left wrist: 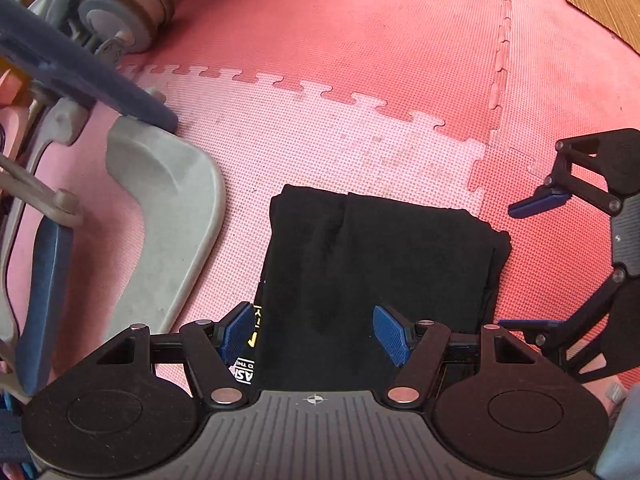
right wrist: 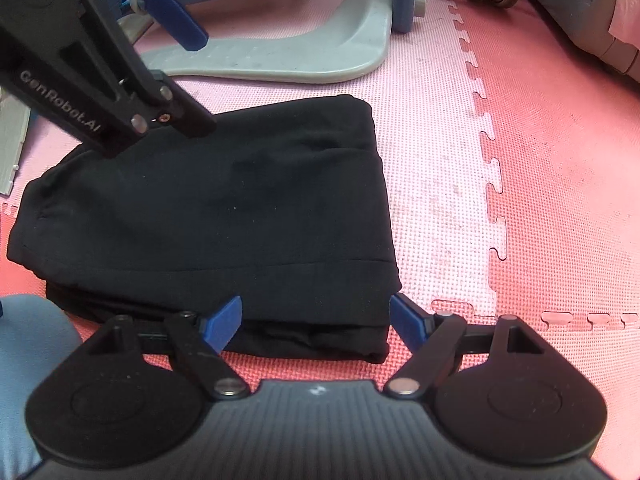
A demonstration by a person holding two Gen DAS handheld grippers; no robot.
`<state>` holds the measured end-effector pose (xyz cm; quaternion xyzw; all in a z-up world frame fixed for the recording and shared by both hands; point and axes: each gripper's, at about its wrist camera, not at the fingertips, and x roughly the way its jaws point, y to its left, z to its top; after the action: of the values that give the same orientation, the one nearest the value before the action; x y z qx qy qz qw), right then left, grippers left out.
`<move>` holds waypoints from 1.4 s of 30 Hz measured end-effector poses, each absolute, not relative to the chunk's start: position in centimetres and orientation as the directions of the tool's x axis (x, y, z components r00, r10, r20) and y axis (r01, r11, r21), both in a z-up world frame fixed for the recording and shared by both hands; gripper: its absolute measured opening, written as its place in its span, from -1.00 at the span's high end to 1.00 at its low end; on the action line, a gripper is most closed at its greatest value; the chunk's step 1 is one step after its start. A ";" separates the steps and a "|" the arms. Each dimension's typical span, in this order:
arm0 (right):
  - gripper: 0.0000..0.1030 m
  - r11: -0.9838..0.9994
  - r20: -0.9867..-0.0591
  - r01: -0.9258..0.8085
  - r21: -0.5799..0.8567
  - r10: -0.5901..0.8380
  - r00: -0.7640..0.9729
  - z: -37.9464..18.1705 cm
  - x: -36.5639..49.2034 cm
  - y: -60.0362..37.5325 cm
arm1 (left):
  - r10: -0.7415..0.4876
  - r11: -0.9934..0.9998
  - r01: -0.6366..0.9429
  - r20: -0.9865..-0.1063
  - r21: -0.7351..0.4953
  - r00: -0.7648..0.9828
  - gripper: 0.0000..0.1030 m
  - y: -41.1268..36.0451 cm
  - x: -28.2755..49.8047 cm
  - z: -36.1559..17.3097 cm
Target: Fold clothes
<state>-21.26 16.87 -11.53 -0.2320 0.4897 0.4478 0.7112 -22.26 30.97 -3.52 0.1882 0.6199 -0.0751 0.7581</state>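
"GenRobot.AI" lettering on left gripper [right wrist: 176, 20]

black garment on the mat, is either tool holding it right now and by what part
Nothing is held. The left tool and right tool are both open over the folded black garment, which lies flat on the foam mat.

home floor | pink foam puzzle mats [left wrist: 360, 40] | wheeled chair base [right wrist: 280, 60]
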 end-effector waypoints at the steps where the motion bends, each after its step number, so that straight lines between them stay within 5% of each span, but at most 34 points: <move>1: -0.57 0.491 -0.907 -0.864 0.112 0.406 0.113 -11.7 -21.2 16.9 | 0.123 0.915 0.353 -0.968 0.196 0.218 -0.32 31.0 -21.6 -3.7; 19: -0.57 0.531 -0.920 -0.839 0.119 0.377 0.108 -13.5 -16.7 16.9 | -0.108 0.979 0.186 -0.988 -0.086 0.110 -0.24 34.8 -8.4 -8.4; 30: -0.58 0.534 -0.936 -0.836 0.123 0.343 0.081 -14.7 -16.4 17.0 | -0.008 0.951 0.309 -1.000 -0.003 0.014 -0.23 32.1 -6.4 -13.7; 38: -0.58 0.539 -0.943 -0.834 0.121 0.324 0.073 -14.7 -16.6 16.8 | -0.019 0.934 0.356 -1.000 -0.022 -0.012 0.60 32.5 -6.7 -15.0; 42: -0.58 0.536 -0.943 -0.835 0.123 0.325 0.070 -14.6 -16.7 17.0 | -0.019 0.916 0.401 -1.000 -0.019 -0.004 0.69 32.5 -7.1 -15.0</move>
<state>-16.67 17.00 -14.56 -0.2370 0.5380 0.4191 0.6919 -7.06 32.48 -15.01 0.1381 0.6919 -0.1517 0.6922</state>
